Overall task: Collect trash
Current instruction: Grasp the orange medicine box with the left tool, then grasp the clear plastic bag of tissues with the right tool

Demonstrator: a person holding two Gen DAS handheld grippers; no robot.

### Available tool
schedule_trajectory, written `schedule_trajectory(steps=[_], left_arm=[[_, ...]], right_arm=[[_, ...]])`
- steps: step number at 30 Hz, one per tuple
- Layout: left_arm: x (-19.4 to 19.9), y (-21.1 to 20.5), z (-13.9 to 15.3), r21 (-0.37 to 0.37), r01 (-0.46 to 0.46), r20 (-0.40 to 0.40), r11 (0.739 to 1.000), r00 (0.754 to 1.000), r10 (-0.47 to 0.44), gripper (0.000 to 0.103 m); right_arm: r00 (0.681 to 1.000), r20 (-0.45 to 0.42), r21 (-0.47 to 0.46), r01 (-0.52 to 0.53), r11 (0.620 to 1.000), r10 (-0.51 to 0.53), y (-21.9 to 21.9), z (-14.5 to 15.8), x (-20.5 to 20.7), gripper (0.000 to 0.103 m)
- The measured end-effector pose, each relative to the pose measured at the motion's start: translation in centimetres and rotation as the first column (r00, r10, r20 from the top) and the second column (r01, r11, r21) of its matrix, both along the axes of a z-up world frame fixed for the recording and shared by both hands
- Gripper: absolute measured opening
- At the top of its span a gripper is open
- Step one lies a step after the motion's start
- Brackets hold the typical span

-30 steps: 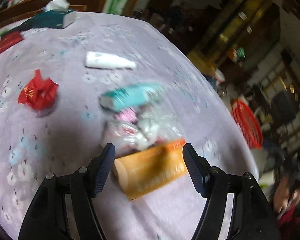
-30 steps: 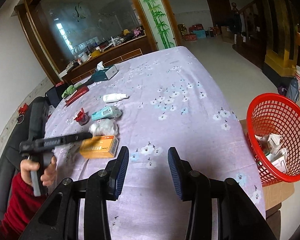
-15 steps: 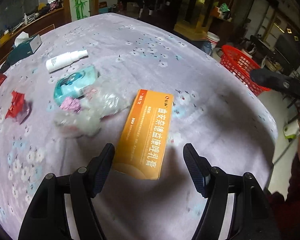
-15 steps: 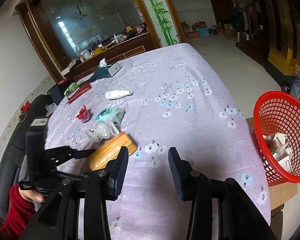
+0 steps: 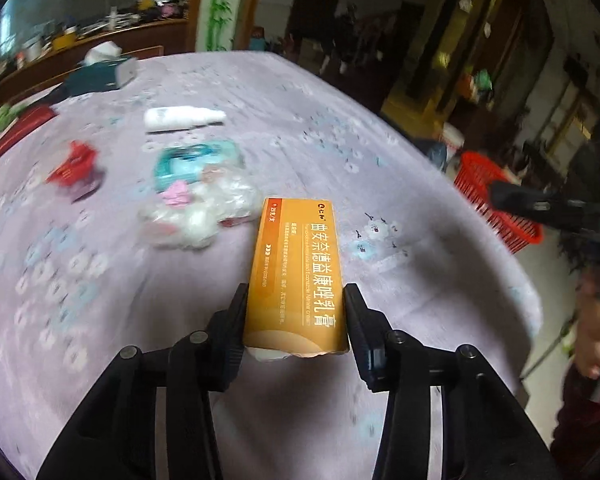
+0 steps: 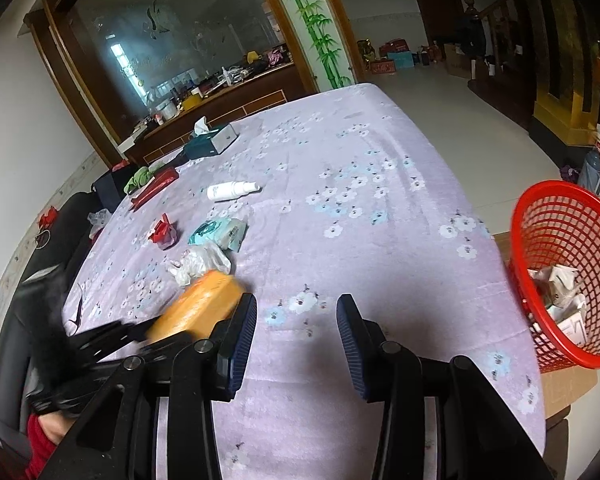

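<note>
Left gripper (image 5: 295, 322) fingers clamp the near end of the orange box (image 5: 298, 272), one on each long side; its long axis runs straight out from the fingers. Right gripper (image 6: 296, 334) is open, empty, over bare tablecloth (image 6: 364, 184). Judging by that, the left hand makes the drop. Just past the box: crumpled plastic bag (image 5: 198, 216), teal wipes pack (image 5: 192, 160), red wrapper (image 5: 74, 162), white bottle (image 5: 182, 118). Red basket (image 6: 572, 216) sits off the table's right edge, crumpled paper already inside.
</note>
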State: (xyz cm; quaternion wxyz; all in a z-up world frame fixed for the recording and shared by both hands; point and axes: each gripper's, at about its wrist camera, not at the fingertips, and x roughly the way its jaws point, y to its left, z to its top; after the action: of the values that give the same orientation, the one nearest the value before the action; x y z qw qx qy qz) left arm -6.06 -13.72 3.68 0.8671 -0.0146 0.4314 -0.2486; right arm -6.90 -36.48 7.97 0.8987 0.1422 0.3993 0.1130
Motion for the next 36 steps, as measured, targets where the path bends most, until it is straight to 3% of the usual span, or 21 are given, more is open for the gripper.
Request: schedule_trajectory(steps=[5,9,14,22,24,29,32,36], left_arm=[[-2.5,3.8,0.9,-0.040,-0.043,0.014,0.998,0.999,0.043,0.044],[-3.5,6.3,0.5,0.006,-0.113,0.032,0.994,0.993,0.112,0.044],[-3.1,9.1,-0.6,0.032,-0.208,0.023,0.978,0.978,0.207,0.044],[-2.5,9.9,-0.7,0.080,-0.250,0.042,0.965,0.968,0.247,0.047],[-2.3,9.9,-1.0,0.088,-0.256,0.034,0.963,0.967,0.254,0.050],[-1.7,9.8,-1.5,0.076,-0.248,0.013,0.966,0.969,0.247,0.053],[-1.4,9.3,-1.6,0.078,-0.243,0.014,0.967,0.970,0.243,0.053],[-1.2,8.0,-2.1,0.092,-0.211,-0.005,0.973,0.977,0.212,0.041]], right_arm=[[0.998,-0.015,0.021,-0.059,0.998,0.060,2.8,-0.2,2.1,0.048],[0.993,-0.019,0.047,-0.116,0.992,0.117,6.3,-0.6,4.2,0.055],[0.985,-0.068,0.041,-0.157,0.987,0.160,10.8,-2.5,7.6,0.056],[0.980,-0.140,0.002,-0.143,0.990,0.142,14.0,-5.4,11.5,0.055],[0.976,-0.157,0.013,-0.151,0.988,0.151,14.1,-5.9,11.6,0.039],[0.977,-0.117,0.002,-0.181,0.984,0.180,14.2,-5.1,10.2,0.015],[0.981,-0.074,-0.002,-0.181,0.983,0.181,13.9,-4.2,8.7,0.012],[0.986,0.000,-0.011,-0.167,0.986,0.167,12.9,-2.7,6.5,0.011]])
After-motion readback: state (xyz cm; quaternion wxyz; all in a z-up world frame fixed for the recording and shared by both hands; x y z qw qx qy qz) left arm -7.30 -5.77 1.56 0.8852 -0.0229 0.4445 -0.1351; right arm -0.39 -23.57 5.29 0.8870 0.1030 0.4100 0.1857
